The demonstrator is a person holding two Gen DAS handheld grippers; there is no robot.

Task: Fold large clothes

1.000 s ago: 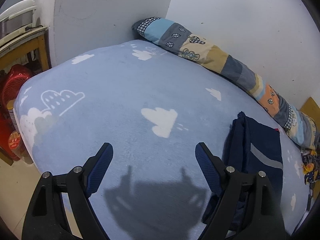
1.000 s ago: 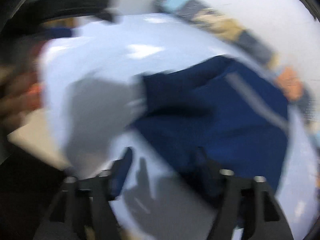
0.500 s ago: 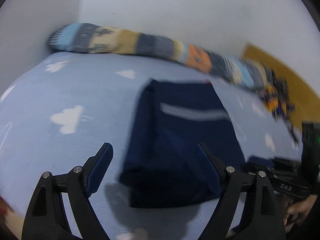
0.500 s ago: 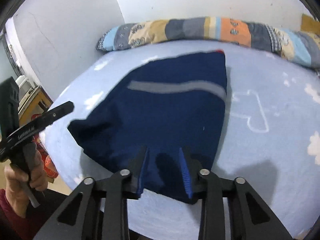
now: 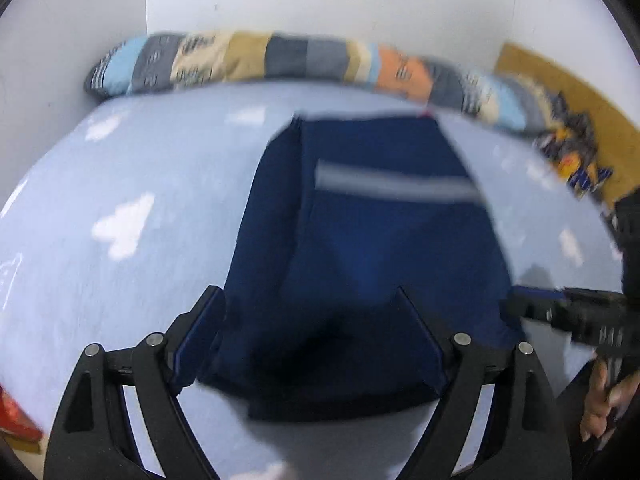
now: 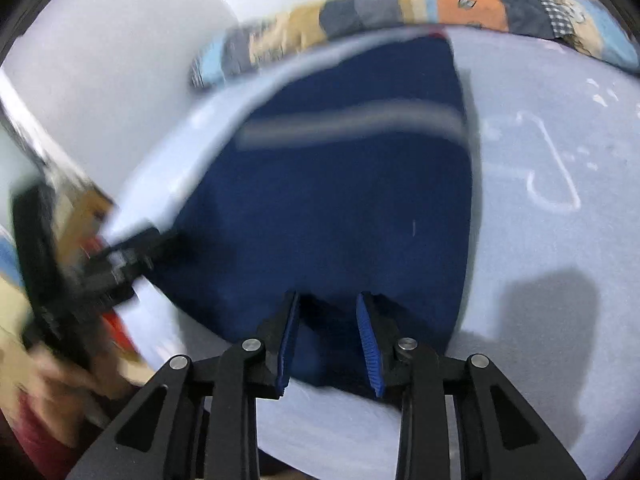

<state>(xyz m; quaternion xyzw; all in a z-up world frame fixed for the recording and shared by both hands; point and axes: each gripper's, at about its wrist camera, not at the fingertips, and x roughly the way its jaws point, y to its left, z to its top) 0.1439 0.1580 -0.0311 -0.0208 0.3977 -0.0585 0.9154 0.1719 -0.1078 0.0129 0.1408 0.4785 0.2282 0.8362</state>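
Observation:
A navy garment (image 5: 372, 248) with a grey stripe lies partly folded on the light blue cloud-print bed (image 5: 120, 184). It also shows in the right wrist view (image 6: 344, 184). My left gripper (image 5: 310, 320) is open, its jaws wide apart over the garment's near left corner. My right gripper (image 6: 328, 320) is open with a narrow gap, its fingers straddling the garment's near edge. The right gripper also shows at the right edge of the left wrist view (image 5: 560, 312). The left gripper also appears at the left of the right wrist view (image 6: 120, 264). Both views are motion-blurred.
A long patchwork bolster (image 5: 304, 60) lies along the white wall at the bed's far side. A brown board (image 5: 560, 80) and a dark patterned item (image 5: 572, 152) are at the far right. A red object (image 5: 16, 420) is beside the bed, low left.
My left gripper has swung right from bare bed to over the garment's near corner. My right gripper has moved closer to the garment's near edge.

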